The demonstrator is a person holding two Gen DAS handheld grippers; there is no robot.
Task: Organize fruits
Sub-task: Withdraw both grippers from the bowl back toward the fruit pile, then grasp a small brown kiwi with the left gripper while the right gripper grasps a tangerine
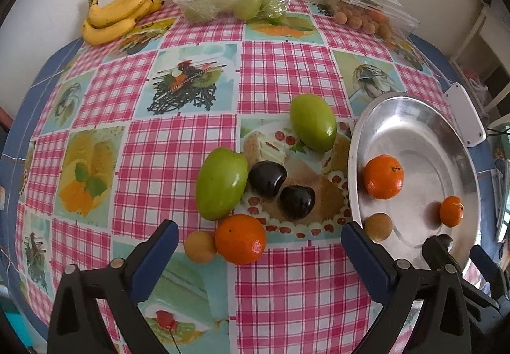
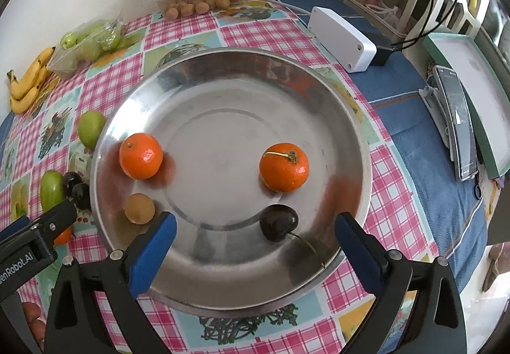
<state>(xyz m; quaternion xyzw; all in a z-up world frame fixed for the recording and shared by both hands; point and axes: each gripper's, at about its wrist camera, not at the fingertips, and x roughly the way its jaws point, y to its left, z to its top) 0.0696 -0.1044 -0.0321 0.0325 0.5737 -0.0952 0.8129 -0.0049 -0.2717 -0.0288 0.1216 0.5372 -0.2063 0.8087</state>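
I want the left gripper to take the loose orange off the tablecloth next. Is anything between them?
Nothing visible. The orange lies just ahead of the open left gripper, with a small brown fruit touching its left side.

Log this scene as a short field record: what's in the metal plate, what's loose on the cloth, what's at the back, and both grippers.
plate: round metal plate on the checked tablecloth
in plate: two mandarins, one small brown fruit, one dark cherry
loose on cloth: two green fruits, two dark cherries, one mandarin, one small brown fruit
at back: bananas, tray of green fruits, clear box of brown fruits
left gripper: jaws open, empty
right gripper: jaws open, empty, over plate
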